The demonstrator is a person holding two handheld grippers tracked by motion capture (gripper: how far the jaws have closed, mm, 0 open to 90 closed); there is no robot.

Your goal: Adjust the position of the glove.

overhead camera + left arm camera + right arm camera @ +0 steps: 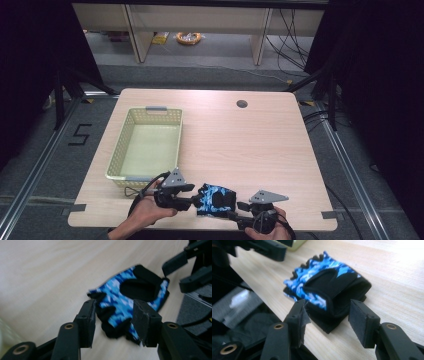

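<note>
Lying flat near the front edge of the table (260,145), the blue camo glove (215,198) sits directly between the two grippers, finger stubs toward the person's left, wrist cuff toward the right. Long axis runs roughly left-right, parallel to the table's near edge.

Left gripper (189,199) comes in from the left at the finger end. In the left gripper view its jaws stand well apart, straddling the black finger stubs of the glove (125,300); nothing clamped, pads (141,320) look just beside or barely touching the fabric, can't tell which.

Right gripper (239,205) comes from the right at the cuff end. In the right gripper view the jaws are also spread wide, with the black cuff and strap of the glove (329,287) right between and just ahead of them; no hold yet. Left gripper's dark body shows at that view's top left.

Both tools equally close, each at its own end. Judgement: next move is a close on either end, left on fingers, right on cuff.

Yellow mesh basket (131,175) stands empty just behind the left gripper, well left of the glove's cuff end. Likely drop target, so carry goes back and to the left; left hand is nearer to it.
</note>
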